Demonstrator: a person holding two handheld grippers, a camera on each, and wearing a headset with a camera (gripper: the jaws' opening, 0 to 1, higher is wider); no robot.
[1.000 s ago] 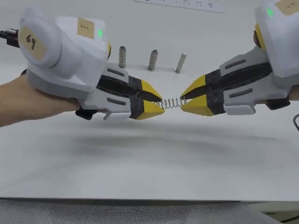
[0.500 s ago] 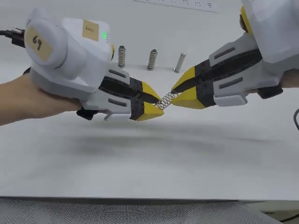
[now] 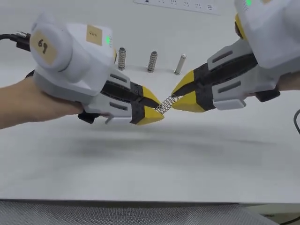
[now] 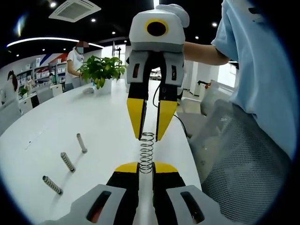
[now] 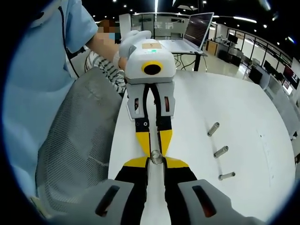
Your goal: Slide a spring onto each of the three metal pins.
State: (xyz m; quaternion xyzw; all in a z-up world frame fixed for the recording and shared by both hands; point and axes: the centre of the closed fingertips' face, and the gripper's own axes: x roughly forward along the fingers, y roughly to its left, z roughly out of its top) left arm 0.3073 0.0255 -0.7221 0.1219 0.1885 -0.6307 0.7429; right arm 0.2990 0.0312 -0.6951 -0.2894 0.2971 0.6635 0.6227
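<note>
A small steel spring [image 3: 165, 102] hangs in the air between the two grippers, tilted up to the right. My left gripper [image 3: 157, 108] is shut on its lower end and my right gripper [image 3: 174, 96] is shut on its upper end. In the left gripper view the spring [image 4: 146, 152] rises from my own jaw tips to the right gripper [image 4: 149, 136] above. Three pins stand in a row on the white table behind. The left pin [image 3: 122, 58] and the middle pin [image 3: 153, 61] each carry a spring. The right pin [image 3: 180, 63] is bare metal.
The white table [image 3: 150, 154] runs to a front edge near me, with a mesh chair below it. A white power strip [image 3: 180, 4] lies at the far edge. A black cable [image 3: 11, 38] leaves the left gripper. A person's hand and arm hold each gripper.
The right gripper has moved left and a little up, closer to the left gripper. The spring, level and stretched between them before, is now shorter and tilted.
</note>
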